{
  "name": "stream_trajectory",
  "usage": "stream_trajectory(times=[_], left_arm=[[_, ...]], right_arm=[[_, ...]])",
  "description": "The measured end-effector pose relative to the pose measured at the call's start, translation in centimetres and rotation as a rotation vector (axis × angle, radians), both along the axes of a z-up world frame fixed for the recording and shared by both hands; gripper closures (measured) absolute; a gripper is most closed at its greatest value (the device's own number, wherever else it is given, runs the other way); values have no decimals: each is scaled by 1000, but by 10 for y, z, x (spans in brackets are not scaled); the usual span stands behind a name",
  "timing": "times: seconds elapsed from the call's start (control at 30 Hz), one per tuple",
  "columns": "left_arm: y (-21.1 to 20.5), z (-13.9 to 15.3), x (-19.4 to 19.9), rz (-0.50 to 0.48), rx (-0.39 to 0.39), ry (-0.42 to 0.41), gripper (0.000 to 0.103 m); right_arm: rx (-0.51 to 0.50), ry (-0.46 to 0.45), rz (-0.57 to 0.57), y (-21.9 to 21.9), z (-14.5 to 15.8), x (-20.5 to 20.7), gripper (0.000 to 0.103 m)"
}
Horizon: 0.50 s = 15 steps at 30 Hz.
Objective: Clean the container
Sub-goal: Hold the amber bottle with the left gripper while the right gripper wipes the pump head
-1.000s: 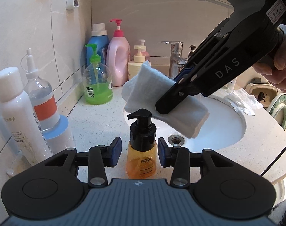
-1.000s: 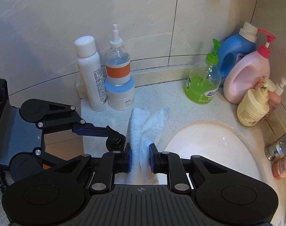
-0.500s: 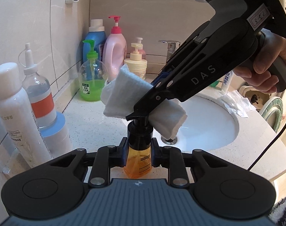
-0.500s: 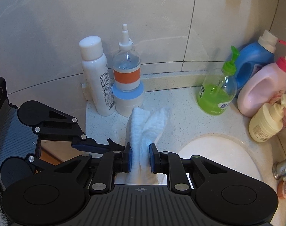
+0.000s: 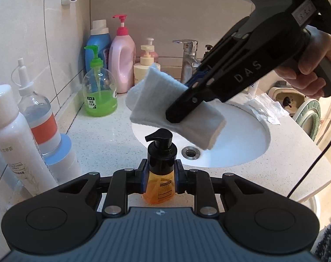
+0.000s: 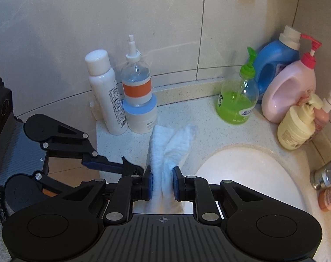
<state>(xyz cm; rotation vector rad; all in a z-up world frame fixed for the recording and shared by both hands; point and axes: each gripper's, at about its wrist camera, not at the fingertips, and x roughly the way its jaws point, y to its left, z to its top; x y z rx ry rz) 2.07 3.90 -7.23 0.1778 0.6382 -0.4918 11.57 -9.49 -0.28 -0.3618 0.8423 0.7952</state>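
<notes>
Gripping the upright amber pump bottle (image 5: 159, 183) at its shoulder, the left gripper (image 5: 159, 180) steadies it on the counter (image 5: 104, 139); the right gripper (image 6: 162, 185), clamped on a folded white cloth (image 6: 165, 150), hovers just above the pump head.

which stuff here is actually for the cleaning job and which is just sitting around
In use: orange pump bottle, gripped by the left claw; folded white cloth, gripped by the right claw.

Just sitting: green soap bottle, pink bottle, blue jug, white spray bottle, faucet.
</notes>
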Motion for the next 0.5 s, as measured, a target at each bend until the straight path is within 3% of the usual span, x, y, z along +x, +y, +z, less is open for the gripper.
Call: stream_trajectory(times=[0.2, 0.5], left_arm=[[-6, 3, -1, 41, 17, 6, 79], [-9, 2, 0, 97, 14, 34, 79]], right_arm=[[2, 34, 152, 16, -13, 20, 82], [50, 121, 92, -7, -19, 9, 83]])
